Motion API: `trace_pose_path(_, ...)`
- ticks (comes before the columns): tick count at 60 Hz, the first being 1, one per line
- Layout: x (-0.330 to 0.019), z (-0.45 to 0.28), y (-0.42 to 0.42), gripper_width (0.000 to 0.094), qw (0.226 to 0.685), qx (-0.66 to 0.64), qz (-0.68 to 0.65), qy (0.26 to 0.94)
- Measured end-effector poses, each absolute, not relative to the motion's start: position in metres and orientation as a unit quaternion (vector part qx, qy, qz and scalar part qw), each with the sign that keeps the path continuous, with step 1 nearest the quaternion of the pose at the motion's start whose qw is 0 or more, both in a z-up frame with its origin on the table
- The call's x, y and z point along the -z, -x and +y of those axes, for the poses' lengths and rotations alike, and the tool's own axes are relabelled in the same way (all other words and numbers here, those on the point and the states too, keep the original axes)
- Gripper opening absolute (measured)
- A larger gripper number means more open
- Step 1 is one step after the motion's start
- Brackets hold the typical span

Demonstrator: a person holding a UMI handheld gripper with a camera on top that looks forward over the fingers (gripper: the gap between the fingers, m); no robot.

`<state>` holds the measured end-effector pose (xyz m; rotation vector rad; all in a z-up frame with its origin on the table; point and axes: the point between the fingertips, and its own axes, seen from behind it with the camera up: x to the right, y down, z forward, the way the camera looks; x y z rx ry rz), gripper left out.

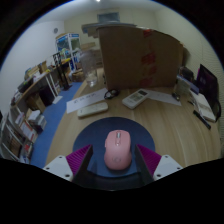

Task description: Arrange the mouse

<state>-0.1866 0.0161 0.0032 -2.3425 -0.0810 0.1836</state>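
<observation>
A pink mouse (117, 150) lies on a dark blue mat (95, 133) on the desk, its front pointing away from me. It stands between the fingers of my gripper (114, 160). The left magenta pad (80, 158) is apart from the mouse with a clear gap. The right magenta pad (149, 156) is close beside the mouse. The gripper is open and the mouse rests on the mat.
Beyond the mat lie a white keyboard (93, 106) and a white remote-like device (139, 97). A large cardboard box (135, 55) stands behind them. A dark screen (208, 85) is at the right. Cluttered shelves (28, 105) run along the left.
</observation>
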Motion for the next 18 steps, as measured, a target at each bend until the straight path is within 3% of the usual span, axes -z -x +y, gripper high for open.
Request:
trace_pose_path(9,-0.059,-0.036,0.175,0.0844,0.401,-0.104,0.003,0.91)
trace_pose_path(18,-0.091,-0.113,0.145,0.0838,0.393,-0.119,0.042,0.911)
